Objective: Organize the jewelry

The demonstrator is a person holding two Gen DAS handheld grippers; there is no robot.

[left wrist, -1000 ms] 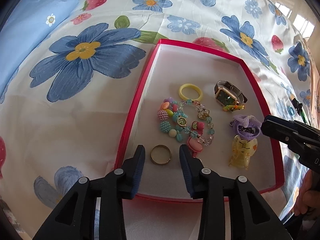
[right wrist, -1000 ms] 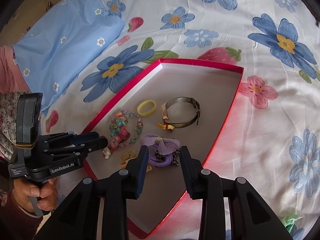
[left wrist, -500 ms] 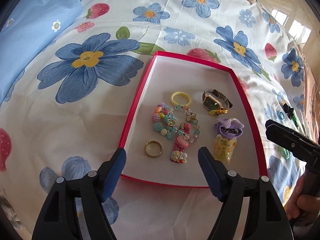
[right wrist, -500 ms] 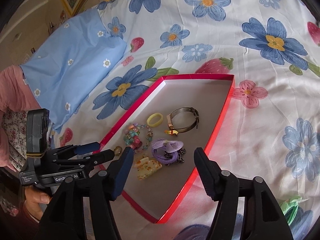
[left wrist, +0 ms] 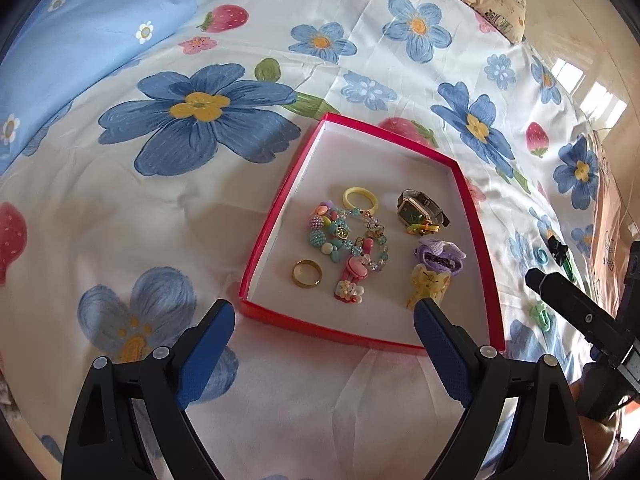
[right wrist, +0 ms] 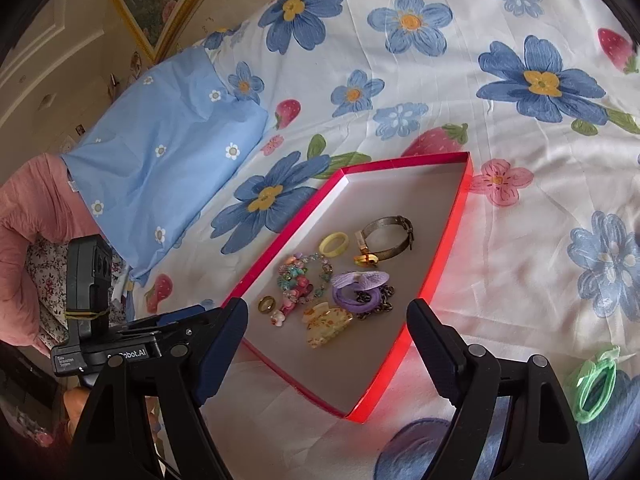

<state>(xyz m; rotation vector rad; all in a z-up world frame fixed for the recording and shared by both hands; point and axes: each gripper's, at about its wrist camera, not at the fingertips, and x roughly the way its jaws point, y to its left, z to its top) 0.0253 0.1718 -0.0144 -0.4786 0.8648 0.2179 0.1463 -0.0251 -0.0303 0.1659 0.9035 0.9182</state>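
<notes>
Red cardboard frames the shallow box [left wrist: 476, 224] at the centre of the left wrist view, resting on the flowered bedsheet [left wrist: 120, 216]. A second ago the left gripper [left wrist: 324, 344] had its jaws drawn close around the gold ring [left wrist: 307, 273]; now they stand wide apart and empty, pulled back to the lower edge of the frame, and the ring lies alone on the box floor near the lower left corner. The right gripper [right wrist: 326, 344] has likewise spread wide and backed away from the purple scrunchie [right wrist: 354, 288], holding nothing. Both pieces look delivered. Beside them sit the bead bracelets [left wrist: 344, 236], yellow ring [left wrist: 360, 199], watch [left wrist: 420, 208] and yellow hair claw [left wrist: 430, 282]. A green clip [right wrist: 596, 386] (at the lower right of the right wrist view) lies on the sheet outside the box, probably the next piece to gather.
</notes>
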